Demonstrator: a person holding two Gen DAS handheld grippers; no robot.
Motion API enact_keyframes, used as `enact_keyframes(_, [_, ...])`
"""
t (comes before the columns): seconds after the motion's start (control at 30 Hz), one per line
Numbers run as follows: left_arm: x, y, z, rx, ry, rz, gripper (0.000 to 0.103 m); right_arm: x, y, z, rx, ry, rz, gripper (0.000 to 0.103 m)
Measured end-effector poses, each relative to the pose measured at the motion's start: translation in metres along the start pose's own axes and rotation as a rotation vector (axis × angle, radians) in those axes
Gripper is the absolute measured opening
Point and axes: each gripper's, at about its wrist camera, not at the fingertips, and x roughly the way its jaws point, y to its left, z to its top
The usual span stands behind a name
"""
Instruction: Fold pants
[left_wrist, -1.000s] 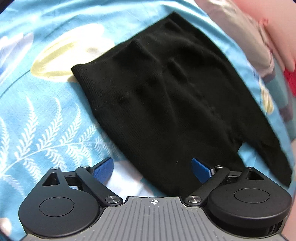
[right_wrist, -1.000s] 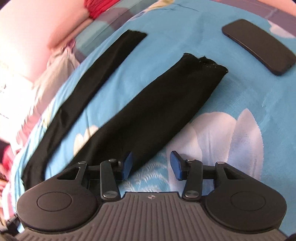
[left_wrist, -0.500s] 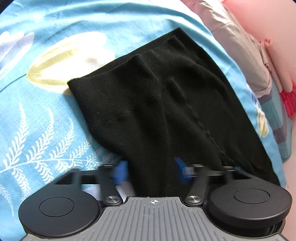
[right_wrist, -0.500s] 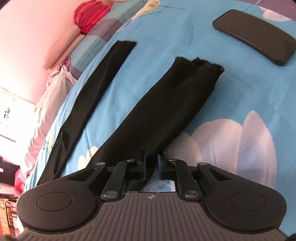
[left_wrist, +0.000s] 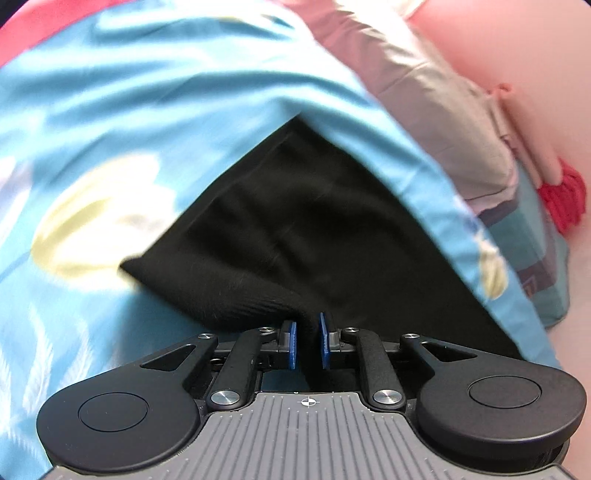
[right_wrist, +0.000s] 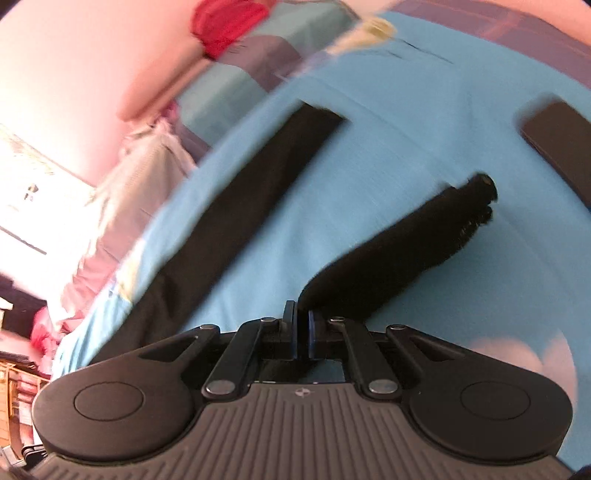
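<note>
Pants (left_wrist: 332, 236) lie on the blue bedsheet (left_wrist: 110, 110); left gripper (left_wrist: 305, 339) pinches the waist fabric, right gripper (right_wrist: 302, 332) pinches 1 leg, lifting it.

Left gripper (left_wrist: 307, 341): jaws nearly closed, blue pads (left_wrist: 291, 345) pinching a raised fold of the black pants (left_wrist: 303, 229), fabric bunched toward 10 o'clock from the tips. Fingers point to 12 o'clock, linkage arms drawn in at 11 and 1 o'clock.

Right gripper (right_wrist: 302, 334): jaws pressed almost together, clamped on a pant leg that runs off toward 2 o'clock, lifted off the surface. Fingers point to 12 o'clock, body level across the lower frame. Both views motion-blurred.
</note>
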Motion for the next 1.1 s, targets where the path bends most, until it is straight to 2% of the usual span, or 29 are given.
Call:
enact_keyframes(0.13, [0.026,-0.029,0.039,0.049,-0.012,-0.022,0.077,0.032,0.032,0.053,-0.037,-0.011,0.038,0.007])
enact_keyframes(0.27, [0.072,-0.059,0.082,0.118,-0.009,0.013,0.079,0.093,0.060,0.103,-0.044,-0.020,0.037,0.007])
enact_keyframes(0.3, [0.087,-0.065,0.091,0.138,0.015,0.026,0.084,0.112,0.063,0.113,-0.019,0.000,0.018,0.011])
enact_keyframes(0.33, [0.100,-0.070,0.098,0.144,0.039,0.060,0.095,0.136,0.062,0.123,0.025,0.022,0.000,0.014])
enact_keyframes(0.4, [0.108,-0.080,0.109,0.149,0.054,0.090,0.097,0.159,0.061,0.135,0.045,-0.005,-0.044,0.036])
enact_keyframes(0.43, [0.103,-0.085,0.112,0.162,0.032,0.084,0.103,0.161,0.061,0.138,0.044,-0.044,-0.057,0.041])
enact_keyframes(0.47, [0.093,-0.088,0.114,0.180,-0.002,0.074,0.103,0.157,0.059,0.139,0.052,-0.088,-0.033,0.051])
enact_keyframes(0.5, [0.080,-0.087,0.115,0.189,-0.038,0.062,0.103,0.150,0.055,0.139,0.057,-0.124,0.003,0.053])
enact_keyframes(0.57, [0.058,-0.083,0.111,0.203,-0.138,0.053,0.103,0.130,0.046,0.135,0.043,-0.222,-0.004,0.054])
enact_keyframes(0.6, [0.049,-0.081,0.108,0.212,-0.177,0.079,0.103,0.118,0.040,0.132,0.043,-0.277,-0.042,0.055])
enact_keyframes(0.67, [0.046,-0.076,0.101,0.216,-0.192,0.159,0.103,0.098,0.022,0.121,0.076,-0.350,-0.120,0.056])
enact_keyframes(0.77, [0.045,-0.059,0.081,0.181,-0.150,0.199,0.103,0.085,-0.004,0.094,0.141,-0.337,-0.200,0.056])
enact_keyframes(0.9, [0.052,-0.050,0.047,0.128,-0.079,0.193,0.103,0.100,-0.022,0.071,0.172,-0.232,-0.091,0.071])
enact_keyframes(1.0, [0.058,-0.054,0.026,0.127,-0.029,0.198,0.103,0.116,-0.014,0.077,0.066,-0.268,-0.060,0.077])
enact_keyframes(1.07, [0.056,-0.057,0.014,0.140,-0.010,0.206,0.103,0.130,-0.007,0.084,-0.011,-0.308,-0.077,0.078])
enact_keyframes(1.1, [0.053,-0.060,0.008,0.148,-0.005,0.211,0.103,0.137,-0.003,0.087,-0.047,-0.319,-0.083,0.070])
